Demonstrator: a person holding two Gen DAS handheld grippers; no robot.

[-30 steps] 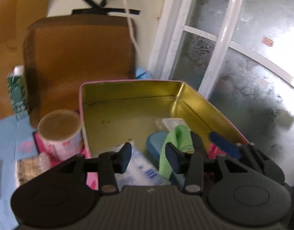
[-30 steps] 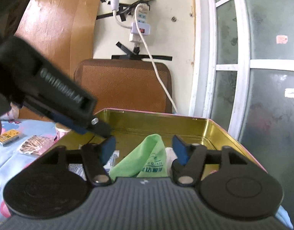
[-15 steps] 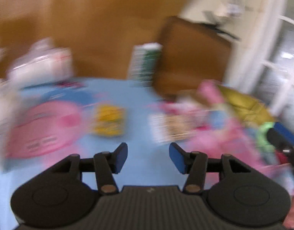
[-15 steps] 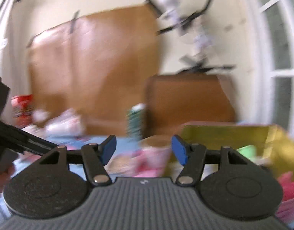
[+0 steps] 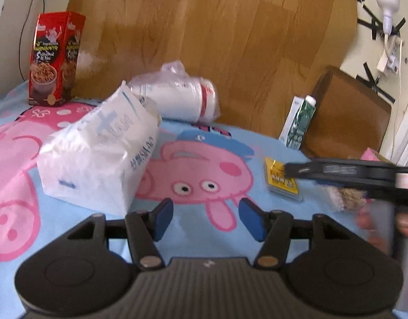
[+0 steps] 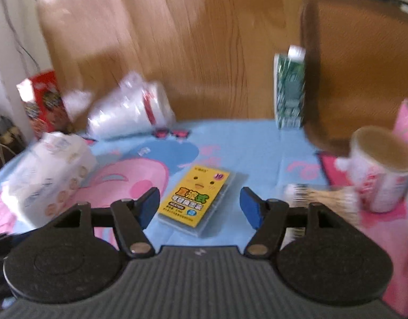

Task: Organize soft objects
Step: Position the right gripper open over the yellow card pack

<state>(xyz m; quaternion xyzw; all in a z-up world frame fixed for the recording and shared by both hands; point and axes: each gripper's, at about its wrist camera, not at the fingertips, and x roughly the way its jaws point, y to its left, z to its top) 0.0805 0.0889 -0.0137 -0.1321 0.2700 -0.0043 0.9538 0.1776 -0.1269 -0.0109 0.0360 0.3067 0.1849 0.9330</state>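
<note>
A white soft tissue pack lies on the cartoon-print blue cloth, just left of and beyond my left gripper. Its jaws are opening with nothing between them. A plastic-wrapped white roll lies further back. My right gripper hovers with its jaws opening, nothing between them, over a yellow pack in a clear case. The tissue pack and the wrapped roll show at the left in the right wrist view. The right gripper's black body crosses the left wrist view's right side.
A red snack box stands at the back left. A green carton leans by a brown cushion. A pink paper cup and a snack packet sit at the right, with a pink box edge behind. A wooden board backs the table.
Both grippers swung left, away from the gold tin with the green cloth, to the blue cloth with the tissue pack. The left jaws have widened.
</note>
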